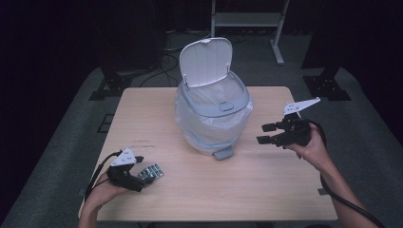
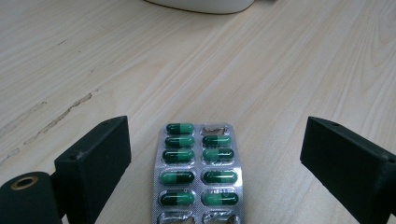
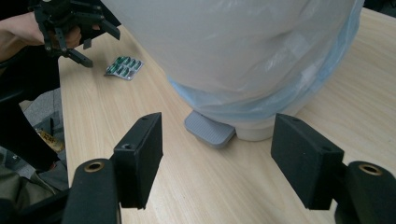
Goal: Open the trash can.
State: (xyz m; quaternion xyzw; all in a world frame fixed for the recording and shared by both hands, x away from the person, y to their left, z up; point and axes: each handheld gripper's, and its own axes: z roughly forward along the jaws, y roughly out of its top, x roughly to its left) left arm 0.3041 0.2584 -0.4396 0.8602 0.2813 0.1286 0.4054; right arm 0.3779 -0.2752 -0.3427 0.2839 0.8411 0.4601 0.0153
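The silver foil blister strip of green capsules (image 2: 198, 172), lying flat at the table's near left between the left gripper's (image 2: 215, 163) wide-open jaws, looks light, thin, bendy and slippery, best pinched across its long edges; the right gripper (image 3: 217, 158) gapes empty.

**One bin, one blister pack, two tools on a desk**

A single pedal bin (image 1: 212, 111), lined with one plastic bag, stands on the one desk (image 1: 247, 190). One blister pack (image 2: 198, 172) lies there, nine green capsules showing in its pockets. Two hand-held tools: left tool (image 1: 138, 170), right tool (image 1: 267, 133).
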